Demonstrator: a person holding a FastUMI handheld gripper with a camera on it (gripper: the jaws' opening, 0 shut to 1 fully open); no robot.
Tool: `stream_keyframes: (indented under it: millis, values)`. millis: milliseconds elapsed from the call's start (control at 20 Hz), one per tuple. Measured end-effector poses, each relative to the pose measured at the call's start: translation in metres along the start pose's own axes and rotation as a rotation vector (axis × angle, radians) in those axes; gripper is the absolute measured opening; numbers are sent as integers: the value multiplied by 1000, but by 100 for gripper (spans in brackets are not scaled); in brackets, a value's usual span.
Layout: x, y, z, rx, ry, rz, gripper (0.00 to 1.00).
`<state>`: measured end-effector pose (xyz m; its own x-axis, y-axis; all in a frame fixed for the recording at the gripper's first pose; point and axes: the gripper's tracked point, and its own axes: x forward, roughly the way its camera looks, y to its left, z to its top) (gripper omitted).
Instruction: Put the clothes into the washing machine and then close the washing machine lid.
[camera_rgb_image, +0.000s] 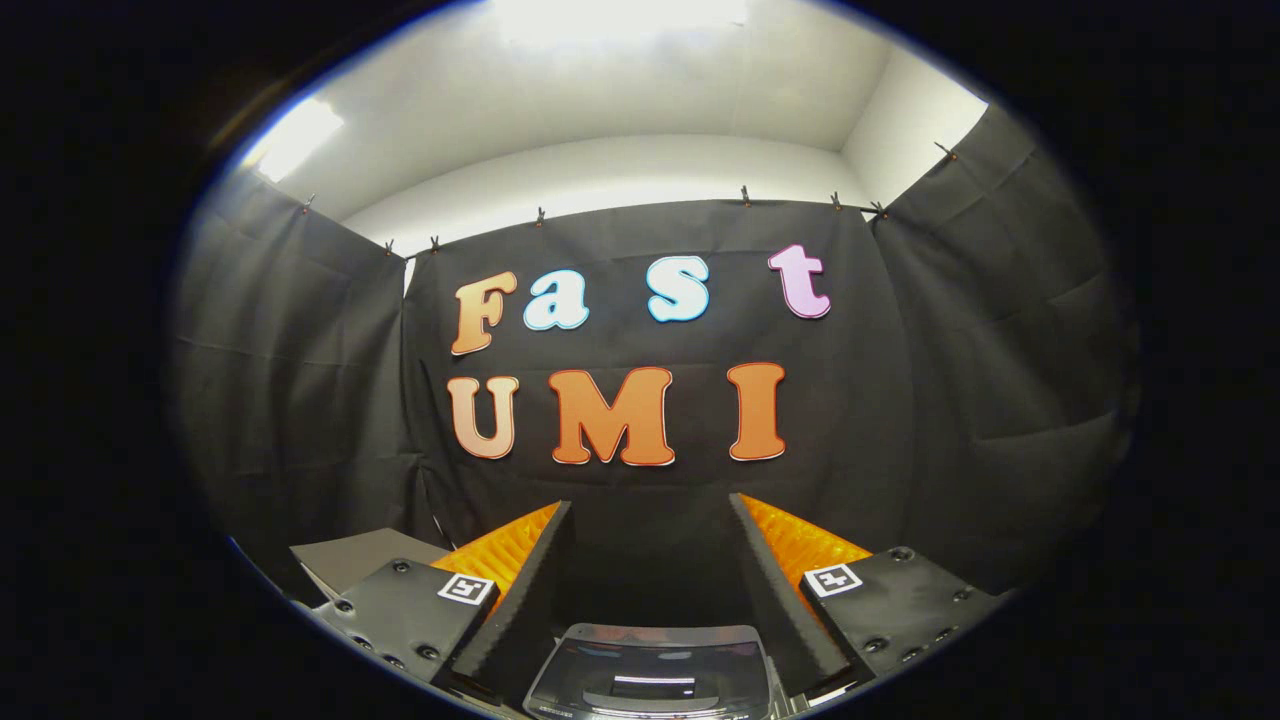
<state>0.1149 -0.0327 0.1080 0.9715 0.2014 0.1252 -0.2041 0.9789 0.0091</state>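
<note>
- Gripper (650, 540) fingers stand spread wide apart, pinching nothing, aimed at the booth's black cloth wall (900, 400).
- Washing machine (650, 675) sits low between the fingers, its dark glossy lid closed, contents hidden.
- Grey flat surface (355, 555) lies beside the left finger.
- White ceiling (600, 90) glows overhead.

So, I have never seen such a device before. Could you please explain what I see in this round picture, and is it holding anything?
The camera rides on a handheld gripper, a two-finger tool that a person carries, and looks forward along its fingers. The fingers stand apart, so the gripper is open and holds nothing. Between them, low down, sits a glossy dark panel with rounded corners, perhaps the lid of the washing machine, though I cannot tell for sure. Beside the left finger lies a grey flat piece. Beyond the fingers hangs the black cloth wall of the booth, clipped under a white ceiling.
</note>
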Motion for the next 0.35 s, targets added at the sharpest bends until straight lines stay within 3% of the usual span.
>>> stream_keyframes:
  millis: [350]
  values:
    - [0,-8,6,34,1,2,97]
